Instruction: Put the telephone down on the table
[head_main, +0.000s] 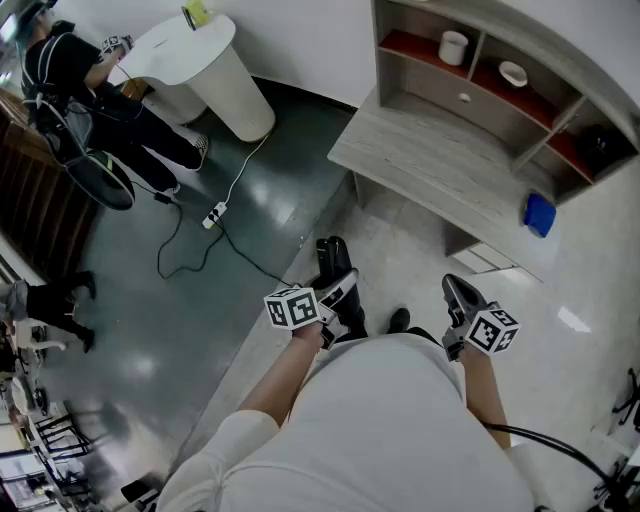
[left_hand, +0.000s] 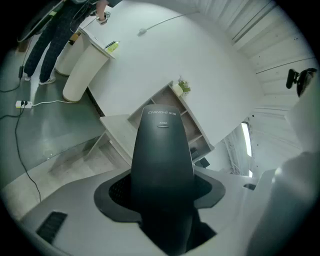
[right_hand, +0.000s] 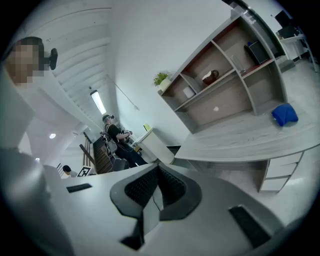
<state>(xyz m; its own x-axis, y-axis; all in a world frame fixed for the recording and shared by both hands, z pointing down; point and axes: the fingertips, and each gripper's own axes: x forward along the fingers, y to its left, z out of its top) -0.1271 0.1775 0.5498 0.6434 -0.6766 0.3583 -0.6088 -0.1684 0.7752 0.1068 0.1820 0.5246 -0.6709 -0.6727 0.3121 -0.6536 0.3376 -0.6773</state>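
Black telephone, the only one, is clamped in the left hand-held gripper, apart from the single grey-wood tabletop. The second, right hand-held gripper is closed, empty.

- Shelf unit stands along the rear edge of the table.
- Bundle lies on the table near its right end, before the shelf unit.
- Cup and bowl sit in neighbouring shelf compartments, cup on the left.
- Telephone, between the left tool's jaws, is off the table, before its front edge.
- Right tool is right of the telephone.
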